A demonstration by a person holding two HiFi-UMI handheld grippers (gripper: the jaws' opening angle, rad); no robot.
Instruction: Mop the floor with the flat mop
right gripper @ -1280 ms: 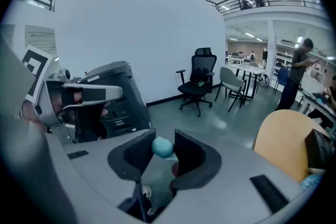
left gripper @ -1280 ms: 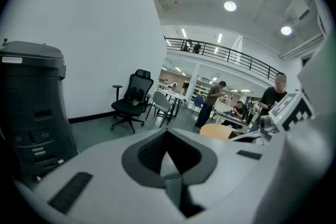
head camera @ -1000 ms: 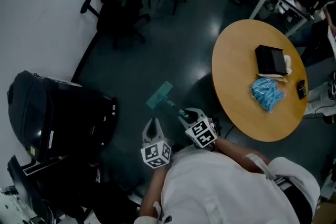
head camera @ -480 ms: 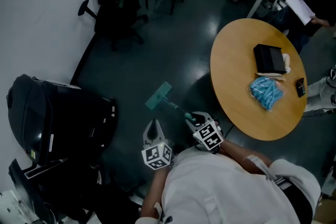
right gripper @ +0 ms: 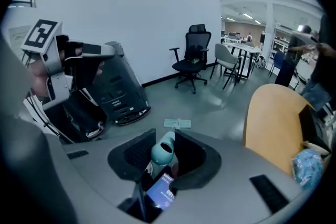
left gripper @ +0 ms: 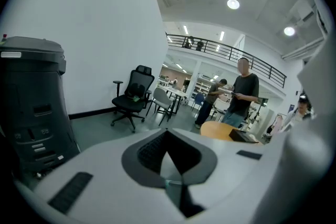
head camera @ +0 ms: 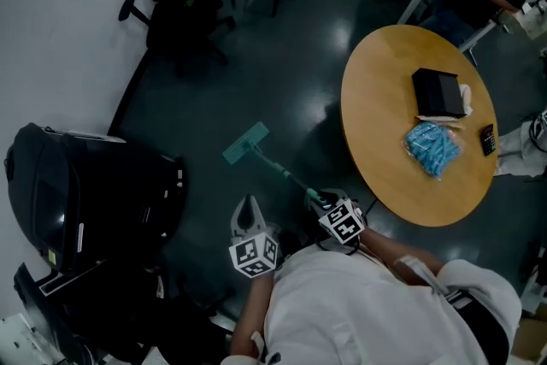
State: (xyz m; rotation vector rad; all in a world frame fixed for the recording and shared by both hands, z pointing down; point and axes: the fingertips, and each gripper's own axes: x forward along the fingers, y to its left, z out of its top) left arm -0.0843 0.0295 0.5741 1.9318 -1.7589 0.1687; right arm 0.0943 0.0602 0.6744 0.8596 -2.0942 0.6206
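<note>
One mop (head camera: pixel 245 143): pad flat on floor (head camera: pixel 282 73) — near round table (head camera: pixel 385 124).
Right gripper (right gripper: pixel 164 137): clamped on mop handle (head camera: pixel 279 172).
Left gripper (left gripper: pixel 168 136): jaws together — nothing between.

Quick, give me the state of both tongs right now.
Left tongs: shut, nothing between them.
Right tongs: shut on the mop handle.

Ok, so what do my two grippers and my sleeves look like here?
The left gripper and right gripper are pale grey shells with dark ribbed pads lining the jaws. Each carries a white cube printed with black square markers. The person's top is white.
</note>
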